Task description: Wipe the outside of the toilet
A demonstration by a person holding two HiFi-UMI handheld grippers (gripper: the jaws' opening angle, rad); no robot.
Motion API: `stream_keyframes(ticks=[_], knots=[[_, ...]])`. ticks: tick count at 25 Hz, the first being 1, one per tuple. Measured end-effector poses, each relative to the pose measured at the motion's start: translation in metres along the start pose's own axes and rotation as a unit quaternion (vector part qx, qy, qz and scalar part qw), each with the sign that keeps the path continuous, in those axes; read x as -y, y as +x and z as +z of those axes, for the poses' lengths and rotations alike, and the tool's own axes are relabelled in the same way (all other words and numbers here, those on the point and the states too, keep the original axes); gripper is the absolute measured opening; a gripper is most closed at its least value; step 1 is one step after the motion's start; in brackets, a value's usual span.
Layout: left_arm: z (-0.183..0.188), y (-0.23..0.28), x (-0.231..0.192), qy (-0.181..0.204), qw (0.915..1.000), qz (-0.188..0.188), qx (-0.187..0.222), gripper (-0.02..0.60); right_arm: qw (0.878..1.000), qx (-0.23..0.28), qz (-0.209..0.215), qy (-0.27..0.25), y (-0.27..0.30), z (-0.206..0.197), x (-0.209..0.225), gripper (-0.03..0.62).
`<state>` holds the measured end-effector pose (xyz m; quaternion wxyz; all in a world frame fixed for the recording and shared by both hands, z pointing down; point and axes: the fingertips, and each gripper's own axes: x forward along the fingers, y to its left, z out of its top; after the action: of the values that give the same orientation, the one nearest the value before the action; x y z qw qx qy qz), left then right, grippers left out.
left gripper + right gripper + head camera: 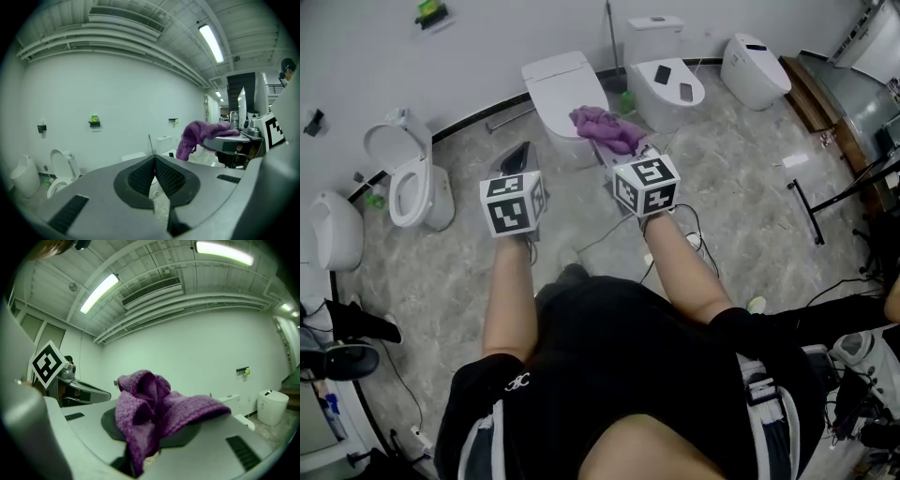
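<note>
1. Head view. The person holds both tools forward over the grey floor (pixel 750 225).
   - The left gripper (pixel 514 159) carries nothing.
   - The right gripper (pixel 625 152) carries a bunched purple cloth (pixel 607 129).
   - The toilet (pixel 565 92) straight ahead has its lid shut and is judged to be the one to wipe. The cloth overlaps its front edge in this view.
   - A neighbouring toilet (pixel 673 86) to the right has two dark flat items on its lid.
   - An open-lid toilet (pixel 411 183) stands well apart on the left.
   - Cables (pixel 698 239) lie on the floor near the person.

2. Left gripper view. The ribbed pads meet along their whole length, so the jaws are fully closed with nothing between them. The shut-lid toilet shows beyond the tips, clearly apart from them. The cloth hangs from the other tool at the right.

3. Right gripper view. The jaws are pinched together on the cloth. It bulges above them in loose folds, and one flap droops over the far side. No porcelain touches it here, so wiping is judged not yet begun.

4. Hazards (judgement).
   - The grip seems to catch only part of the bundle, so dragging it across the shell could pull it free or leave just a fold in contact.
   - A wide sweep to the right could knock the items off the neighbouring lid.
   - The floor cables could snag a foot when stepping closer.
</note>
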<state>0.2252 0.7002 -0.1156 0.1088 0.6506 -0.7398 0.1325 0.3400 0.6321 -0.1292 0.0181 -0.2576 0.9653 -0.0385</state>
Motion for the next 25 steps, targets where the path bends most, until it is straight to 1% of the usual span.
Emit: stream_keyframes(ticks=[3,9,11,16,21,25], knots=[[0.011,0.03,-0.029,-0.002,1.0,0.001,0.002,0.006,1.0,-0.001,0.002,-0.005,0.044,0.004,0.008,0.097],[0.032,0.099,-0.107,-0.005,1.0,0.002,-0.006,0.006,1.0,-0.005,0.002,-0.008,0.144,0.008,0.018,0.097],[0.037,0.123,-0.13,-0.004,0.9999,-0.003,-0.011,0.006,1.0,-0.007,-0.004,-0.004,0.178,0.009,0.025,0.097],[0.048,0.18,-0.19,-0.016,0.9996,-0.02,-0.016,0.006,1.0,-0.015,-0.015,-0.005,0.263,0.012,0.03,0.097],[0.048,0.218,-0.231,-0.035,0.9989,-0.027,-0.011,0.006,0.999,-0.022,-0.021,-0.014,0.315,0.007,0.034,0.097],[0.046,0.238,-0.246,-0.043,0.9986,-0.027,-0.015,0.006,0.999,-0.036,-0.02,-0.017,0.339,0.0,0.042,0.097]])
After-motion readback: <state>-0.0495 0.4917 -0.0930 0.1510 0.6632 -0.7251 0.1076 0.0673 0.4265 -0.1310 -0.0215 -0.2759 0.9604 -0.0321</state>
